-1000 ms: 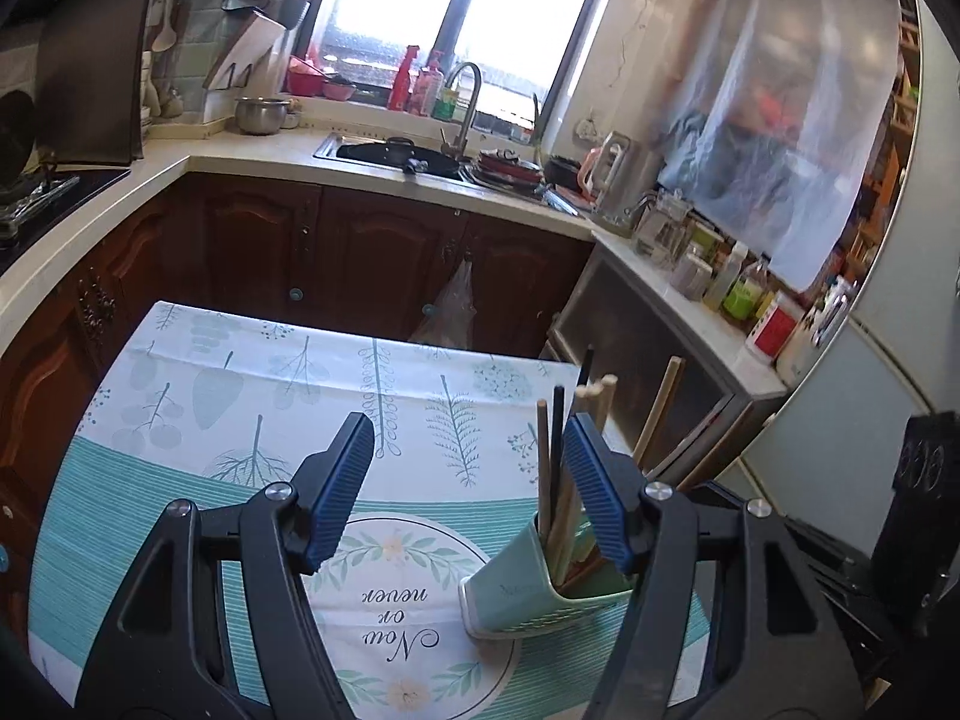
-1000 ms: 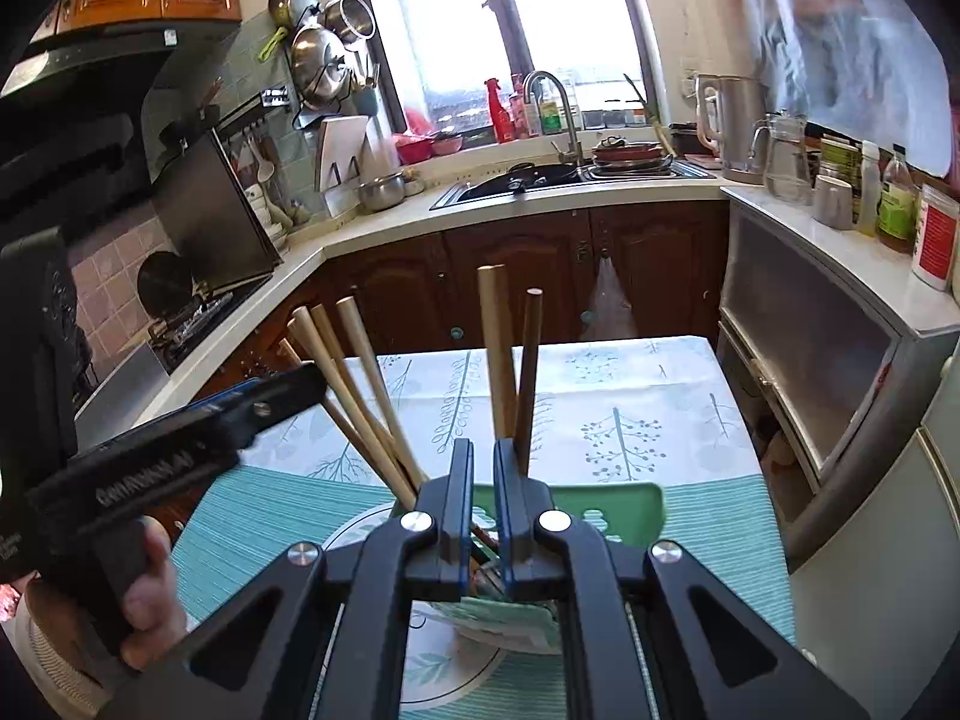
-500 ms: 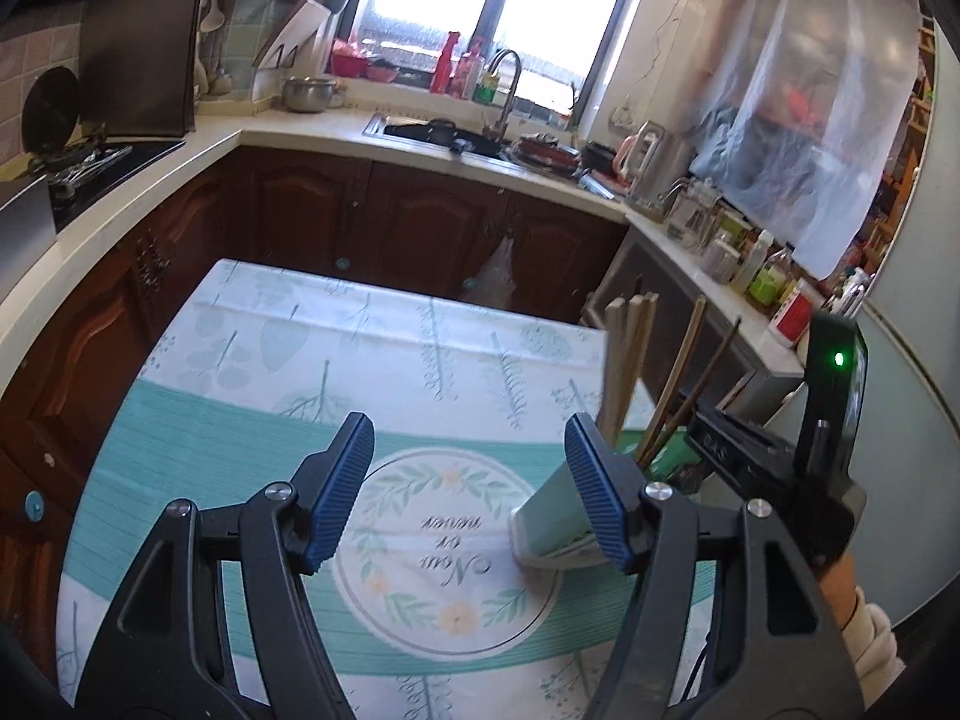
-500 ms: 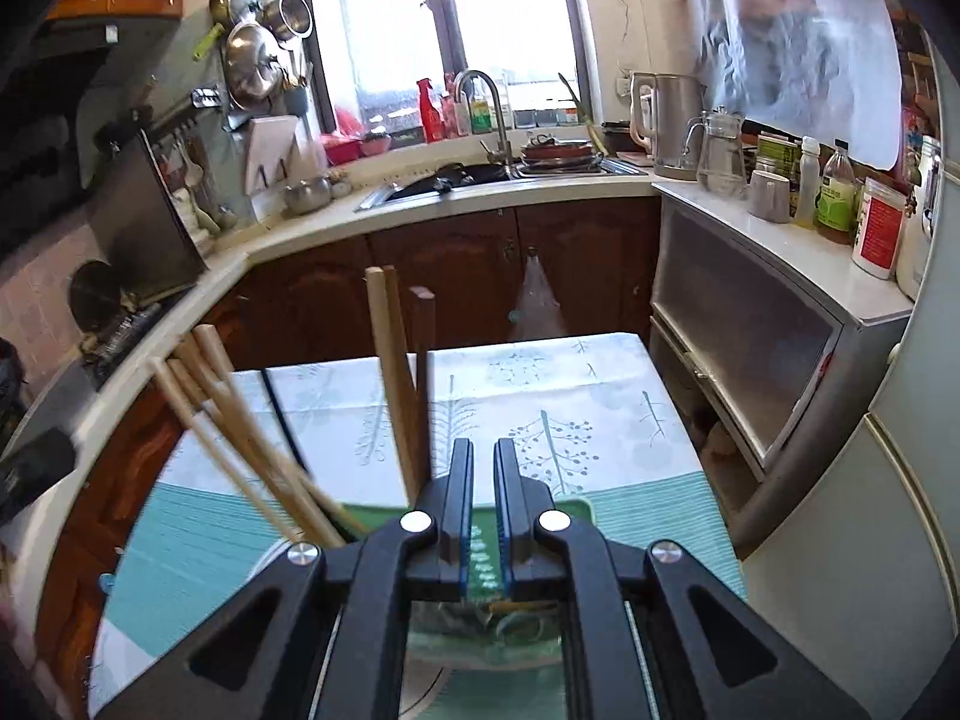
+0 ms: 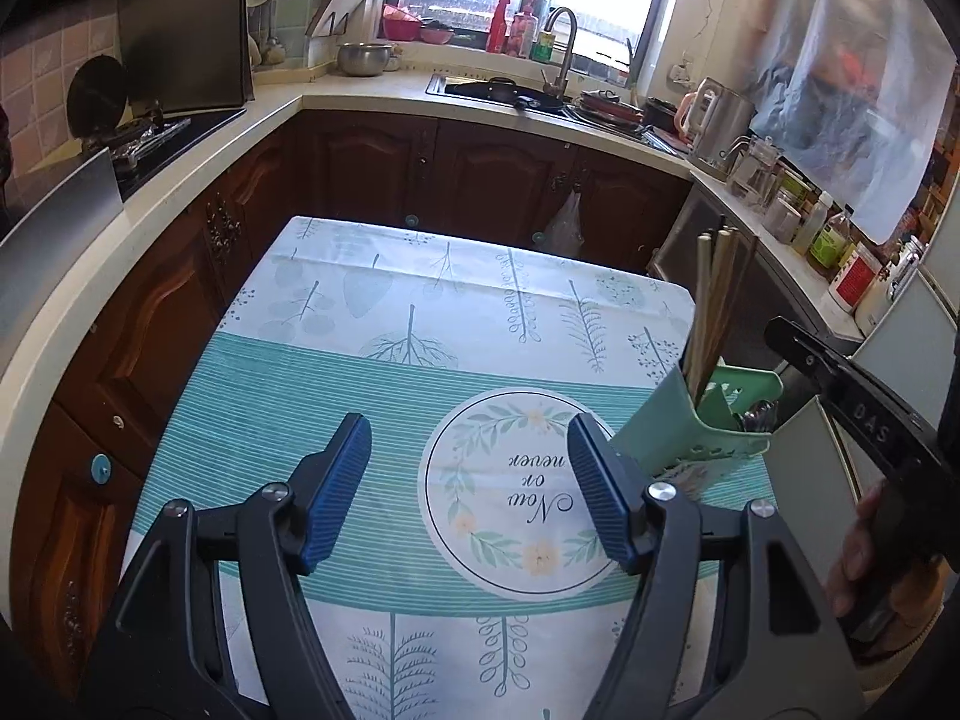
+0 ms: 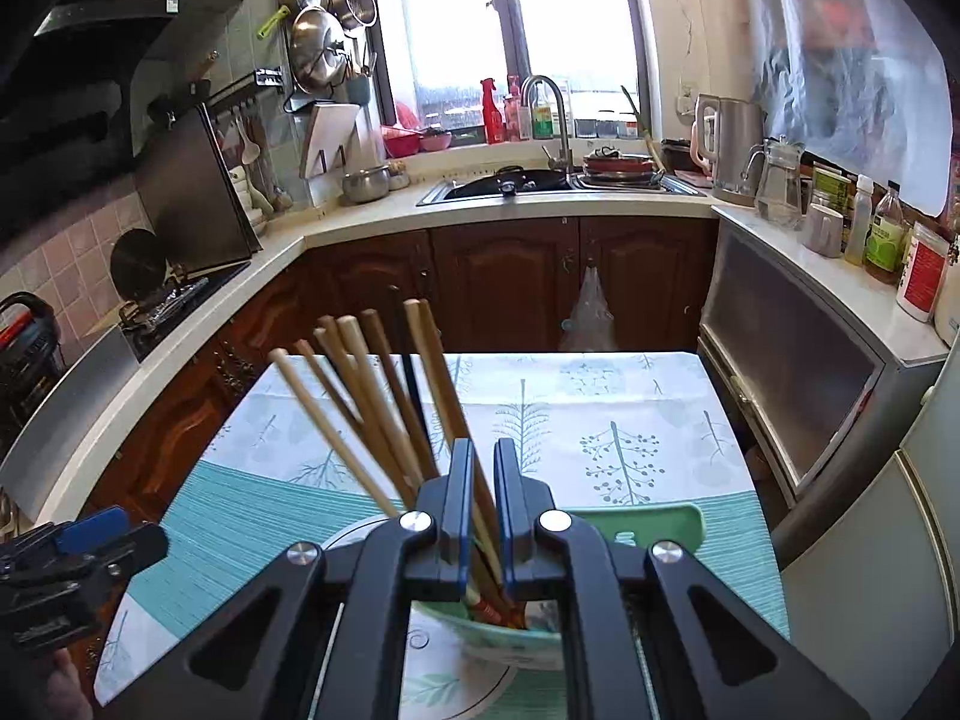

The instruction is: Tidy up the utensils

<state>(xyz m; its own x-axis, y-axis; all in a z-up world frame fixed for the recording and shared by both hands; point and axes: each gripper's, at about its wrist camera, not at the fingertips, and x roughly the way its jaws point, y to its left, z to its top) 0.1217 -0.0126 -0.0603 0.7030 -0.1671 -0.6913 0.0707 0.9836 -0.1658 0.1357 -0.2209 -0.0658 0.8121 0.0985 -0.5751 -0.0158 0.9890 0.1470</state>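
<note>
Wooden chopsticks (image 6: 384,414) already stand in the pale green plastic holder (image 5: 702,426), lower right; left gripper (image 5: 468,492) opening on nothing, right gripper (image 6: 478,498) nearly clenched, apparently empty; little left.

Green holder (image 5: 714,420), leaf-patterned teal tablecloth (image 5: 360,384)

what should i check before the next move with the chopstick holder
1. Left tool free: ok, jaws opening, nothing between them.
2. Right tool state: ok, nearly shut above the holder.
3. Right tool gripping a chopstick: cannot tell.
4. Chopsticks inside holder: ok, leaning in a bundle.
5. Holder placement: ok, on the tablecloth, near its right edge.
6. Spoons in the other compartment: ok.
</note>
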